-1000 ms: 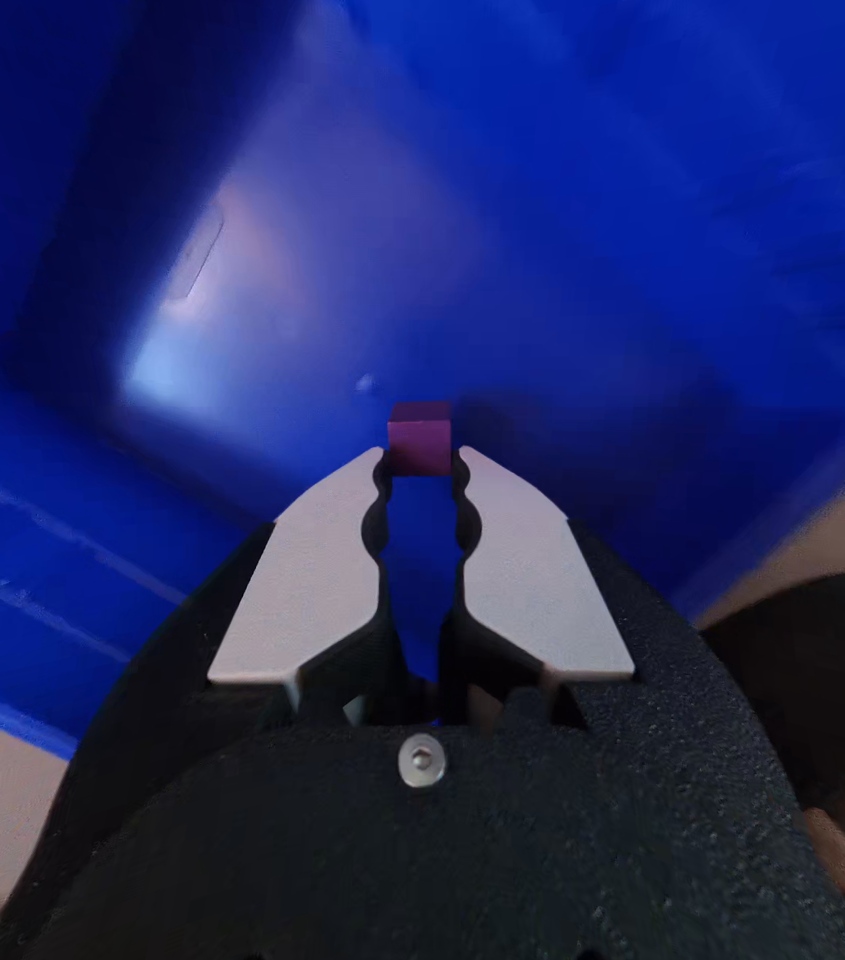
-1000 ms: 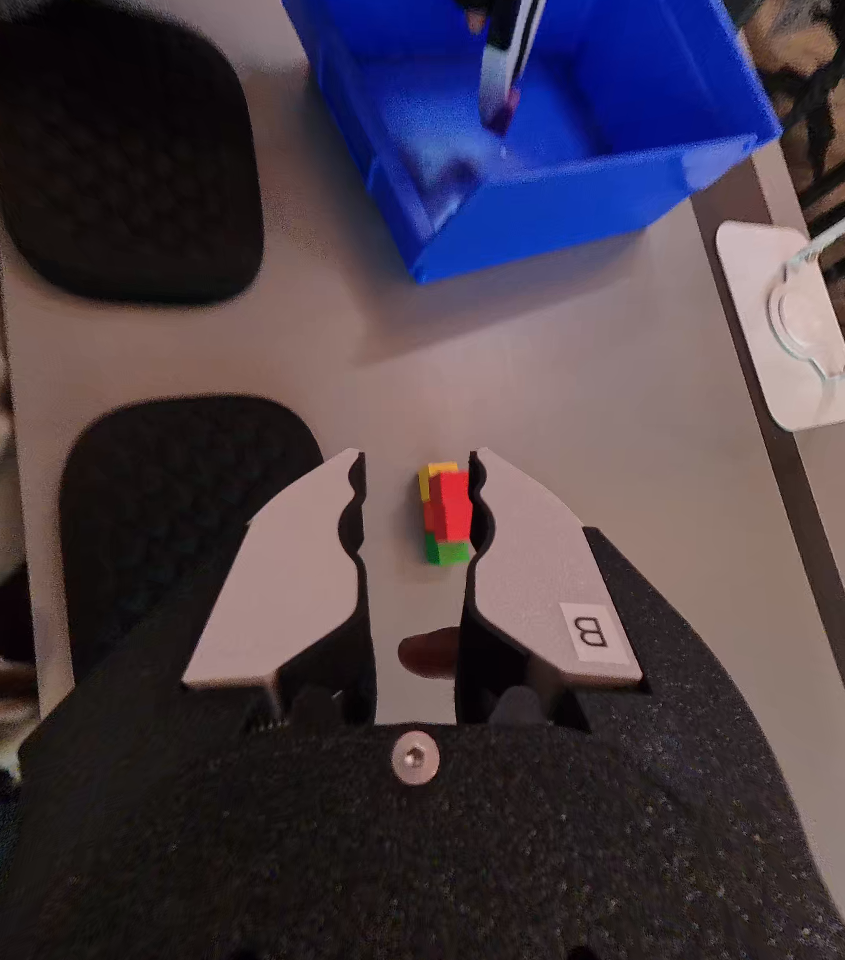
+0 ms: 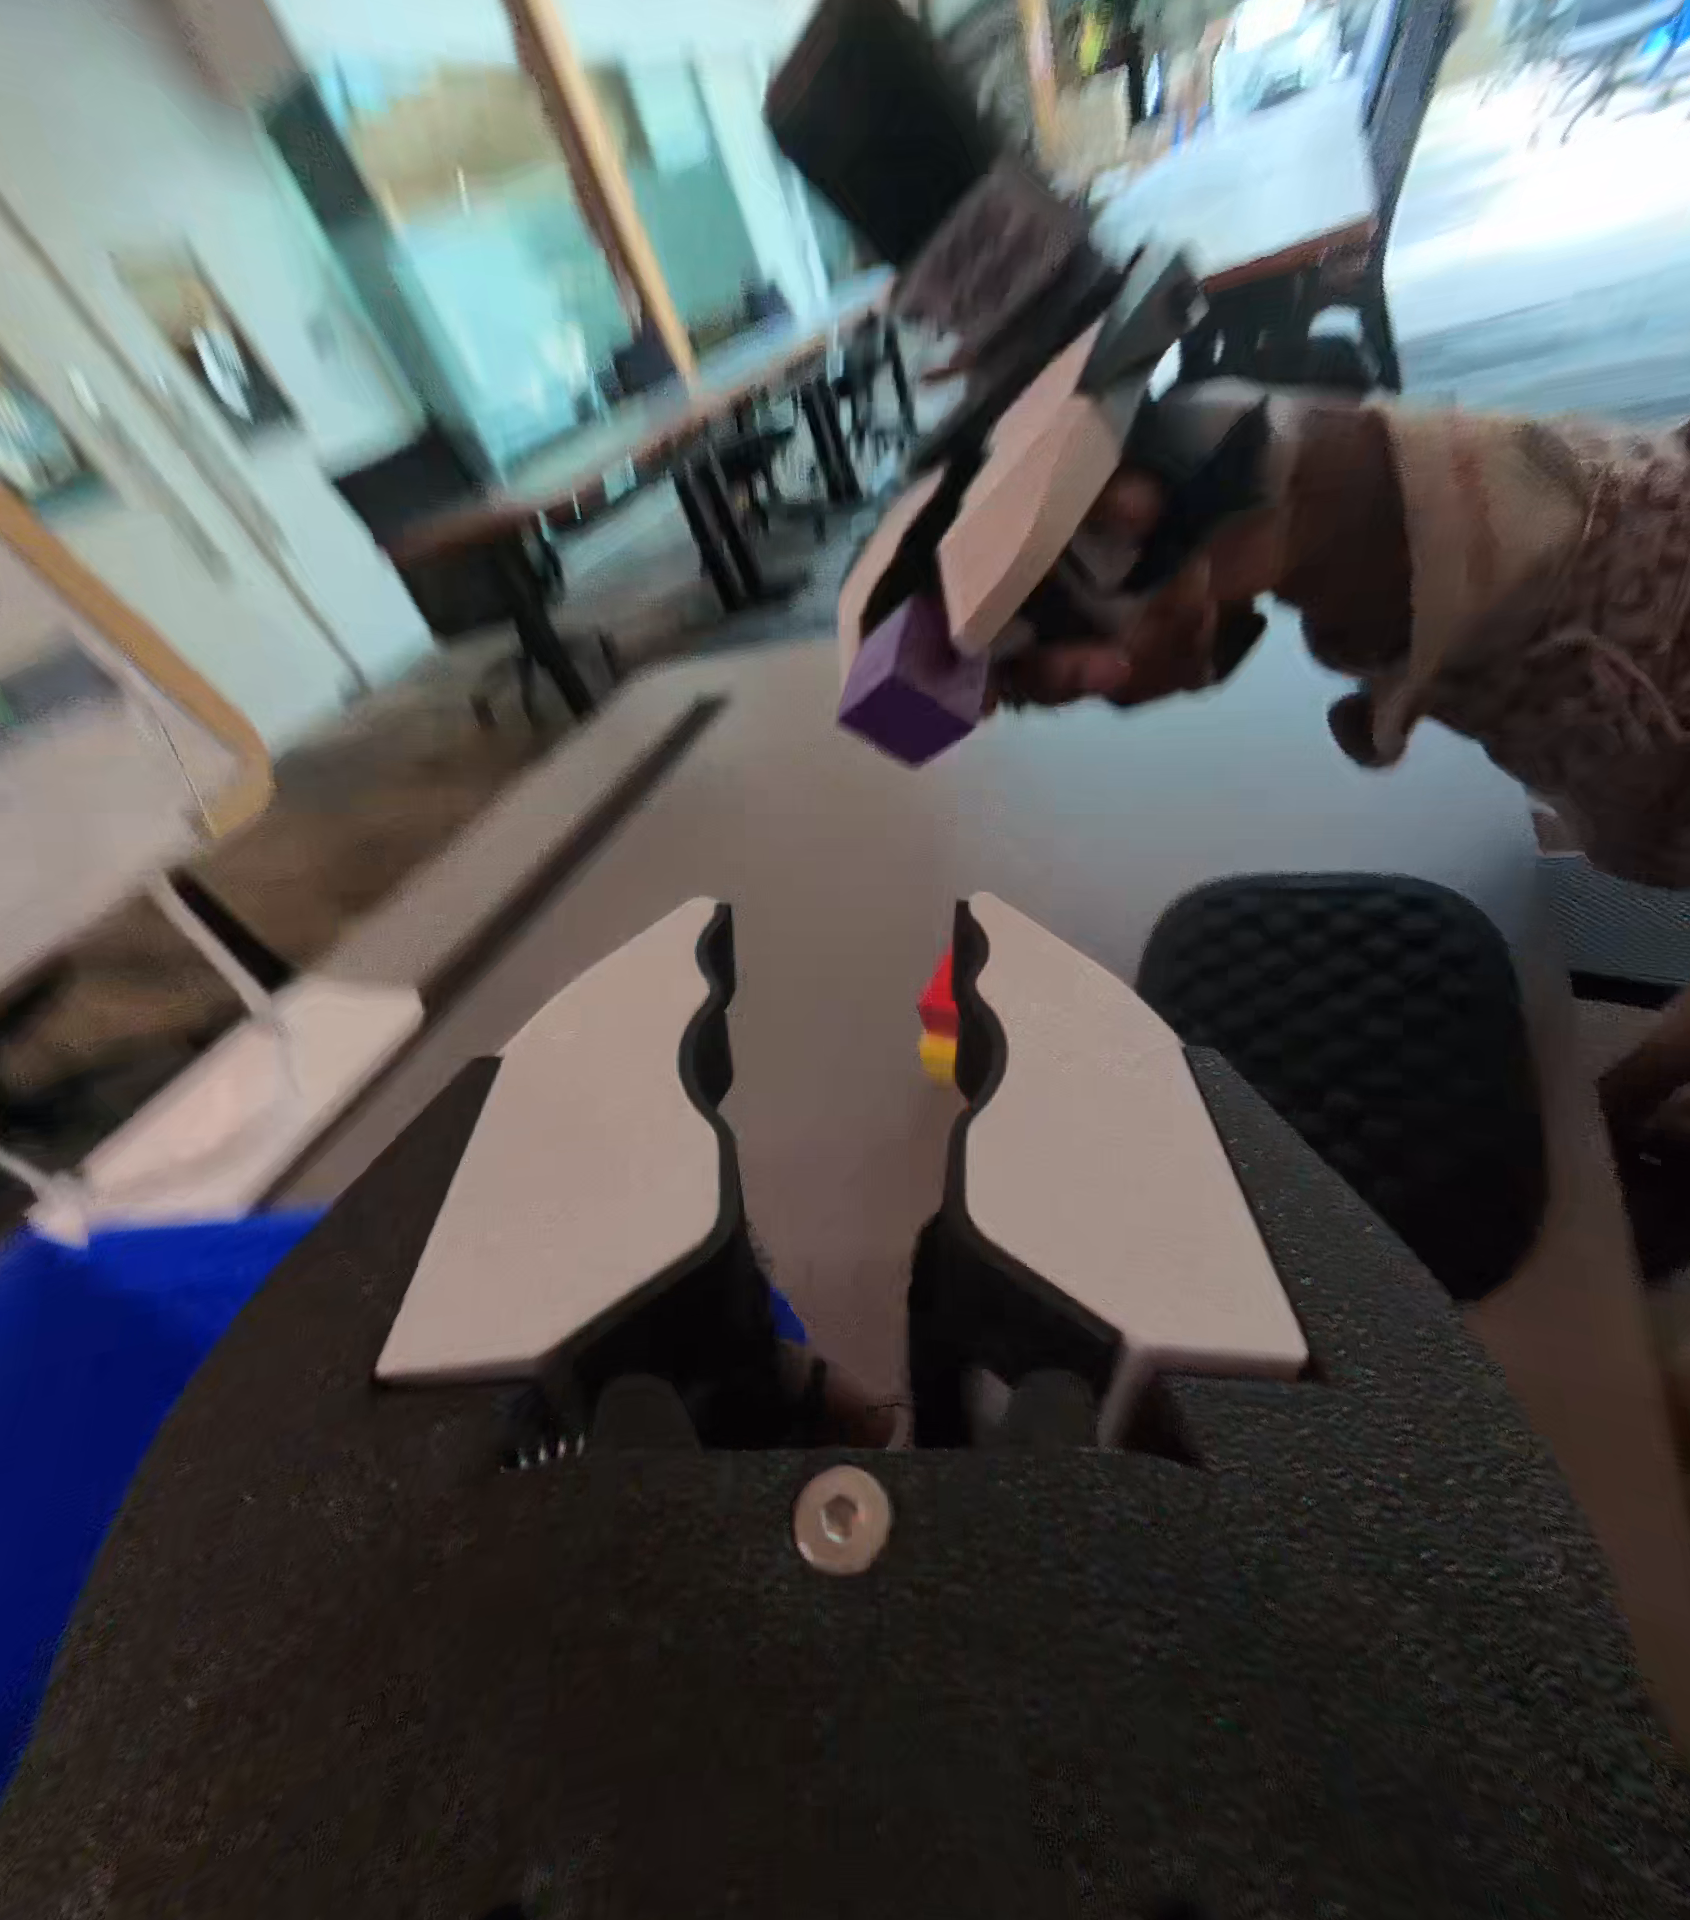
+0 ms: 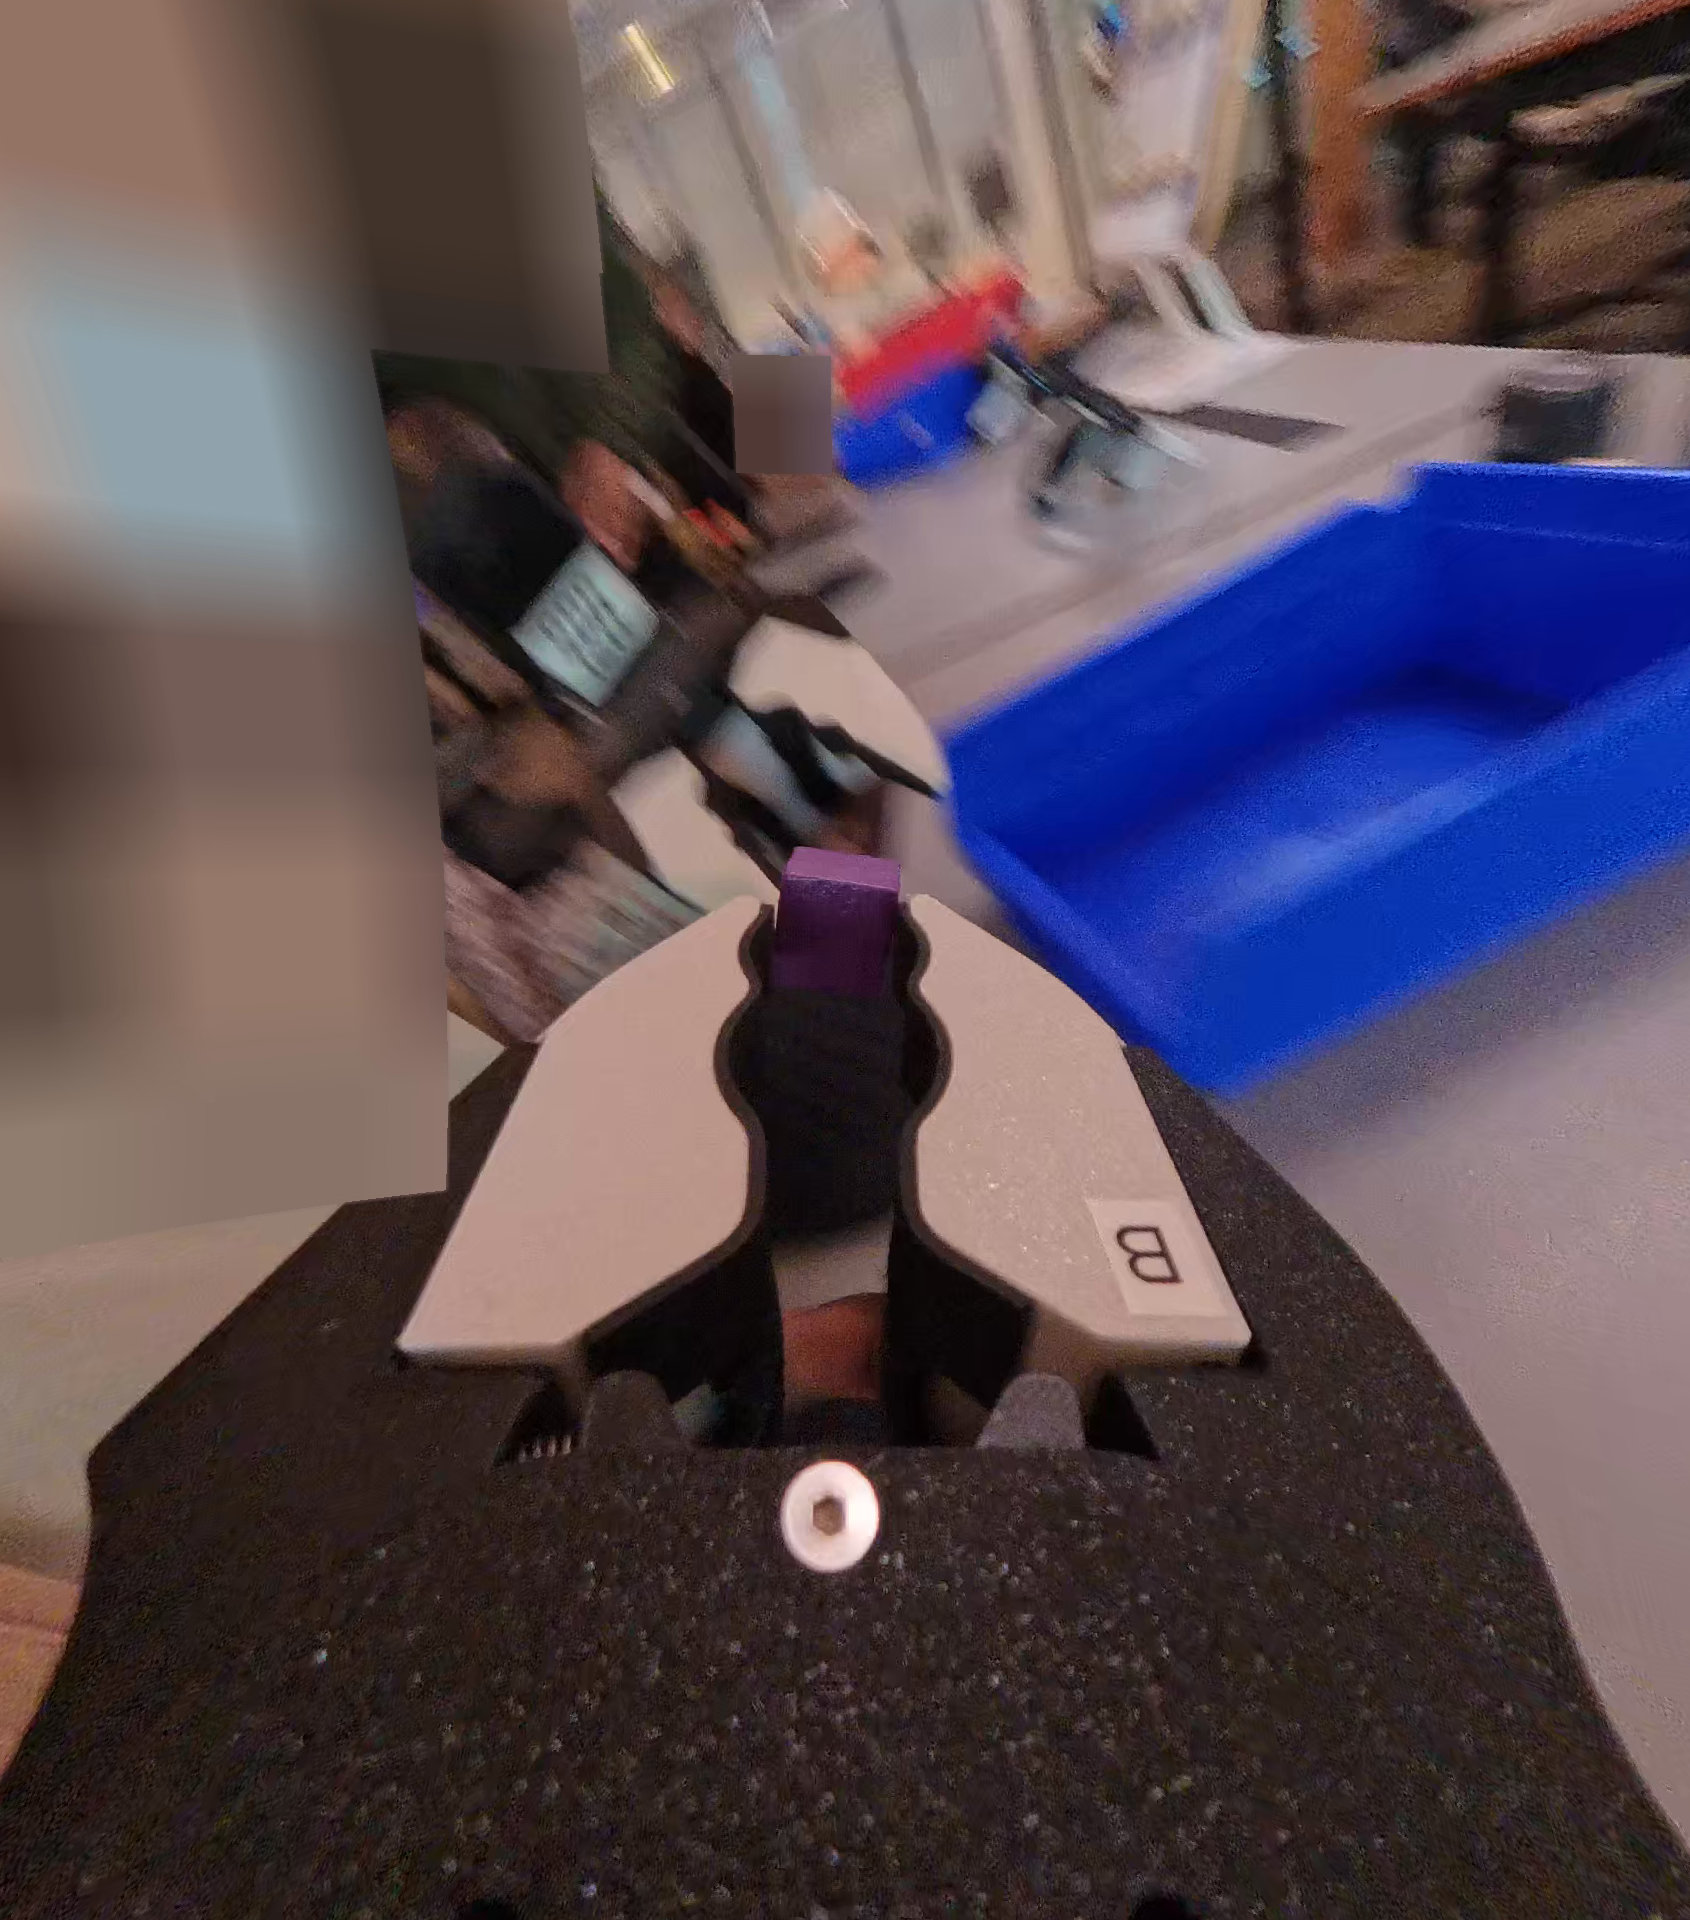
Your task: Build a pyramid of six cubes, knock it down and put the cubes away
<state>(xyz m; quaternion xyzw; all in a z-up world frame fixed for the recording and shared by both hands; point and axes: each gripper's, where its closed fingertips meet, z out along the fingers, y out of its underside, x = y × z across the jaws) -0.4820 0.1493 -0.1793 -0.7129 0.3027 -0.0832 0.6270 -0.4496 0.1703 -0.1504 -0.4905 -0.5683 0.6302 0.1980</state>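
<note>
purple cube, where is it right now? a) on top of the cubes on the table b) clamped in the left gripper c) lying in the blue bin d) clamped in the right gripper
d: the purple cube sits pinched between the fingertips of the right gripper, held in the air, while the left gripper is open with nothing between its fingers.

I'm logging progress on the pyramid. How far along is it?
Done: only a small stack, red cube over a yellow cube, shows on the table. In hand: the right gripper holds a purple cube; the left gripper is open. Left: finishing the pyramid, knocking it down, returning cubes to the blue bin.
</note>
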